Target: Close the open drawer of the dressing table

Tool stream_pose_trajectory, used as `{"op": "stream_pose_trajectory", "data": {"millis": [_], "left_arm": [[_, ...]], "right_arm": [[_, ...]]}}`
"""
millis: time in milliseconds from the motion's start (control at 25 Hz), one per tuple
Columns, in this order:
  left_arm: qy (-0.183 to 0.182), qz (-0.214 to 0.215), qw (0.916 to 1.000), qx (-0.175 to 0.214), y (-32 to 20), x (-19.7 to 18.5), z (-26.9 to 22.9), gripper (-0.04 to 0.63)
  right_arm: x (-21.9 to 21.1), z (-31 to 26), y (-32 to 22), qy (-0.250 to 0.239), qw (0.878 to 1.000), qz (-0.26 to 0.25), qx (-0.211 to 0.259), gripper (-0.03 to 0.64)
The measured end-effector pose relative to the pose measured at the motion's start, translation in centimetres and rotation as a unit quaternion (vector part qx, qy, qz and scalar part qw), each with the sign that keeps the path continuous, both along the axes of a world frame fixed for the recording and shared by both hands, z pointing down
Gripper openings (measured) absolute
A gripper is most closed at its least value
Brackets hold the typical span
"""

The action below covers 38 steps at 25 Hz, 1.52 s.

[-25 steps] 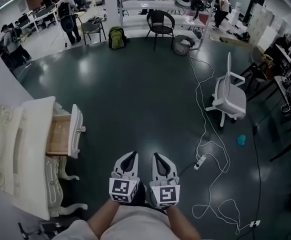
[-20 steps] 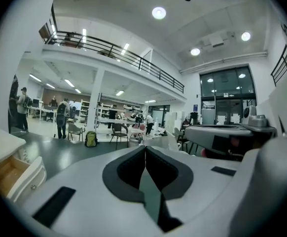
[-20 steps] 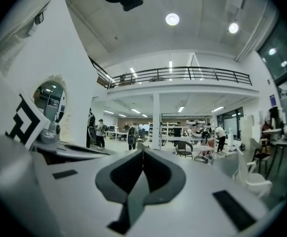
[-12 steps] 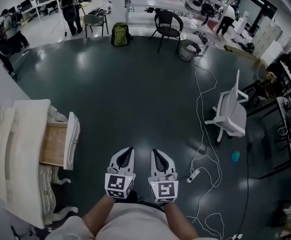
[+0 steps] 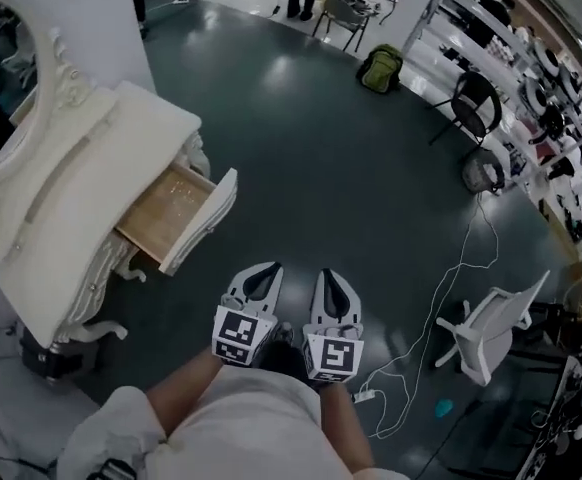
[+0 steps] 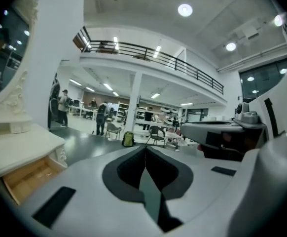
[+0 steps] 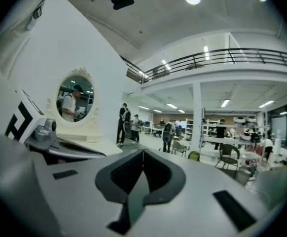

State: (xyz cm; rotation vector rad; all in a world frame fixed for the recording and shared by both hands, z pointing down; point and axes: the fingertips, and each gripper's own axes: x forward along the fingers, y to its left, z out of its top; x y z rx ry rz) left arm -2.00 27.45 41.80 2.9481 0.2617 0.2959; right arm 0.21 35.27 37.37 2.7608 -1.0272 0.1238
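Left gripper (image 5: 260,274) and right gripper (image 5: 329,280) hover near the open drawer (image 5: 176,208), all 4 jaws pressed together, empty, probably so blunt tips can push its front.

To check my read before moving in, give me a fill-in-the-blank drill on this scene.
The drawer of the dressing table is ___.
The left gripper and right gripper both have jaws ___, holding nothing.
In the head view, that table lies to the grippers' ___.
Missing: open; shut; left.
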Motion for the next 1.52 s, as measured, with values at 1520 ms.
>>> {"op": "stream_pose_trajectory", "data": {"millis": [1520], "left_arm": [[-0.22,-0.543,0.8104,0.01,-23.7,-2.8,11.7,0.009]], "right_arm": [[18.4,18.3,-30.0,-0.081,0.774,-0.577,-0.247,0.015]]}}
